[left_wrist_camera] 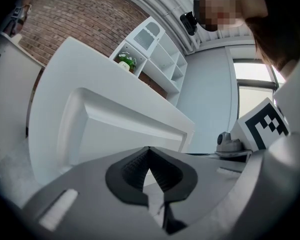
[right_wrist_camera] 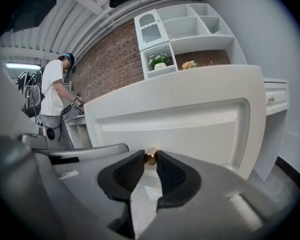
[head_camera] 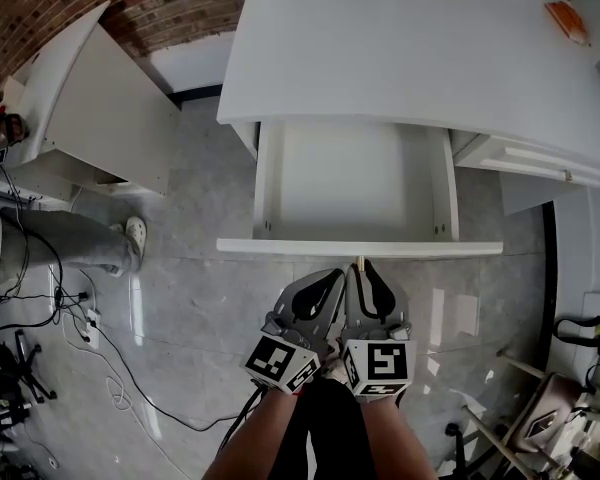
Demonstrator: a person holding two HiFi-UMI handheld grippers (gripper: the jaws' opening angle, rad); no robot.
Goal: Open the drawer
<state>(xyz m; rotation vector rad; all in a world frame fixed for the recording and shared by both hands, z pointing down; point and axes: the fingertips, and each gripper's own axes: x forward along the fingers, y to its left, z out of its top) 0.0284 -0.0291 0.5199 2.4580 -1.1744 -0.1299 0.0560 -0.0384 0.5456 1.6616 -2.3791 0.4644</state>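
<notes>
Fingers [right_wrist_camera: 169, 173] of right gripper [right_wrist_camera: 150, 157] clamped on small brass knob [right_wrist_camera: 150, 156] at the middle of the drawer front [right_wrist_camera: 190, 129]; pads press it from both sides. Left gripper [left_wrist_camera: 149, 150] has its fingers [left_wrist_camera: 132, 168] closed tip to tip, nothing between them, and sits just beside the right one.

Head view only: drawer [head_camera: 358, 248] drawn well out from under white desk [head_camera: 410, 58], both grippers side by side at its front edge. Inside it only white floor and side walls show.

Right gripper view only: front is a white panel with a recessed centre, knob shiny. Shelf unit [right_wrist_camera: 180, 34] against brick wall. Green plant [right_wrist_camera: 160, 61] in white pot in one compartment, orange flowers [right_wrist_camera: 189, 64] in the next one to the right. Person [right_wrist_camera: 52, 91] stands off to the left, well apart.
</notes>
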